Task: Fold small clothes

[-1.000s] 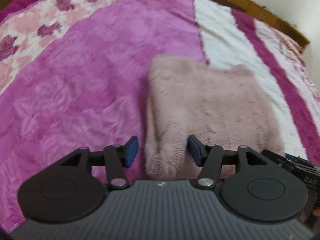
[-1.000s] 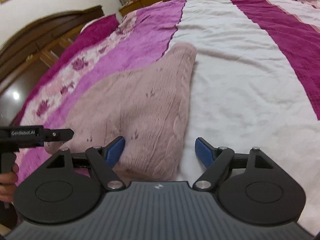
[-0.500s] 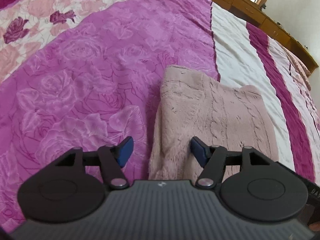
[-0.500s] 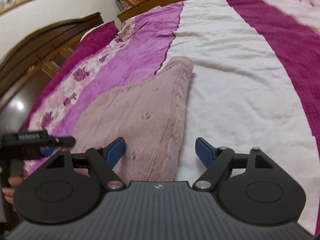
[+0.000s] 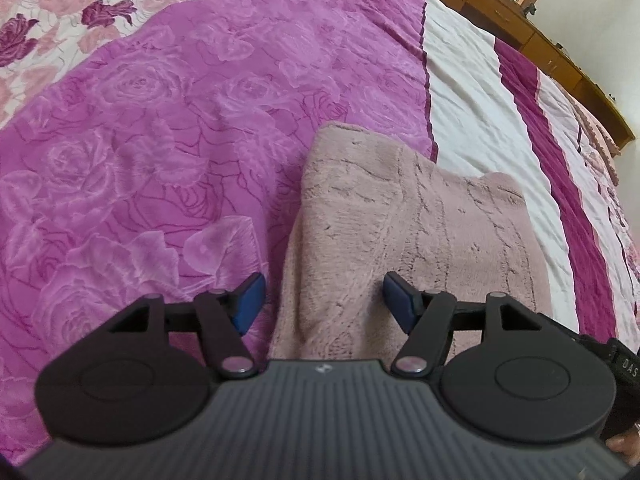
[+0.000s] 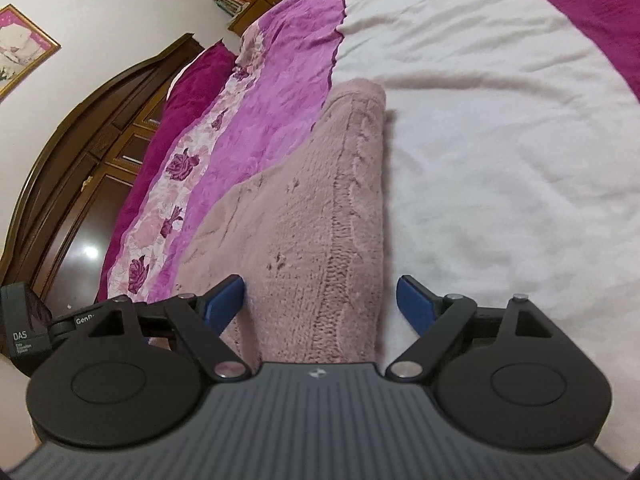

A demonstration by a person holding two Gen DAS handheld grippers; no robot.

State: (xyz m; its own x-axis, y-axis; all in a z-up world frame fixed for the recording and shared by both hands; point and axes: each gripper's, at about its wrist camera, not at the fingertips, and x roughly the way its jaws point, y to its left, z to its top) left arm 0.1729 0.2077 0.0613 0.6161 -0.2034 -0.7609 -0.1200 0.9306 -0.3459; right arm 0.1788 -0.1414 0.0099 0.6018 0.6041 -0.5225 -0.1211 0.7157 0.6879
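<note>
A folded dusty-pink knitted garment [image 5: 420,232] lies flat on the bed. In the left wrist view my left gripper [image 5: 323,302] hovers over its near left corner, open, blue pads either side of the cloth edge without pressing it. In the right wrist view the same pink knit [image 6: 304,216] stretches away from me. My right gripper [image 6: 320,305] straddles its near right edge, its jaws opening, and the pads do not pinch the fabric. The left tool's black body [image 6: 24,328] shows at that view's left border.
The bedspread has a magenta rose-patterned band [image 5: 160,140], a white band [image 6: 500,140] and dark pink stripes [image 5: 560,168]. A dark wooden headboard [image 6: 80,160] stands at the left; wooden drawers [image 5: 500,12] run along the far side. A fingertip [image 5: 624,440] shows at the lower right.
Both grippers have slid along the garment's near edge and rolled a little. The left jaws widened early on; the right jaws are wider now. The garment lies as before.
</note>
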